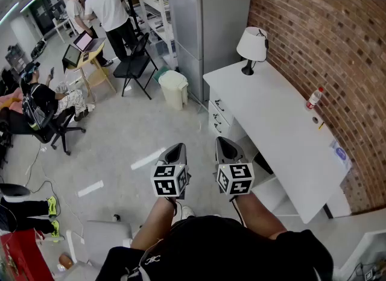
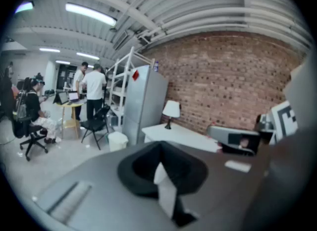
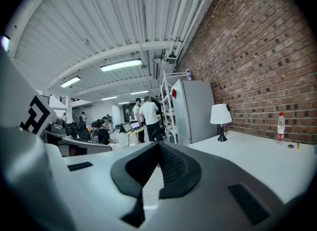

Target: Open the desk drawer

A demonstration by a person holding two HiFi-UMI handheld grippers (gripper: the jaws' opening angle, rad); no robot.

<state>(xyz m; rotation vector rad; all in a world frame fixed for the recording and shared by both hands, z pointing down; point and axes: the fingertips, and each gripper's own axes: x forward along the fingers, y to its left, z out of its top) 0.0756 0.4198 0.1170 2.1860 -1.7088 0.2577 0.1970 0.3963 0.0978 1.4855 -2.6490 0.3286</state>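
**A:** So, where are the drawers (image 1: 218,116)?

**B:** They sit in the front of the white desk (image 1: 271,111), at the end with the lamp (image 1: 252,46). They form a small stack with dark handles, and all of them look pushed in flush. The desk runs along the brick wall (image 1: 325,32), and a bottle (image 1: 313,97) stands near its far edge.

**A:** And the person's two tools?

**B:** The person holds both at chest height, side by side over the grey floor (image 1: 120,147). They are well apart from the desk and touch nothing. The left gripper (image 1: 176,149) has its fingers pressed together, and nothing lies between them. The right gripper (image 1: 226,143) looks the same in its own view, with the dark pads meeting and no object caught there.

**A:** What stands near the drawers?

**B:** A pale bin (image 1: 174,88) stands on the floor to their left. A tall grey cabinet (image 1: 211,20) rises just behind the lamp end of the desk.
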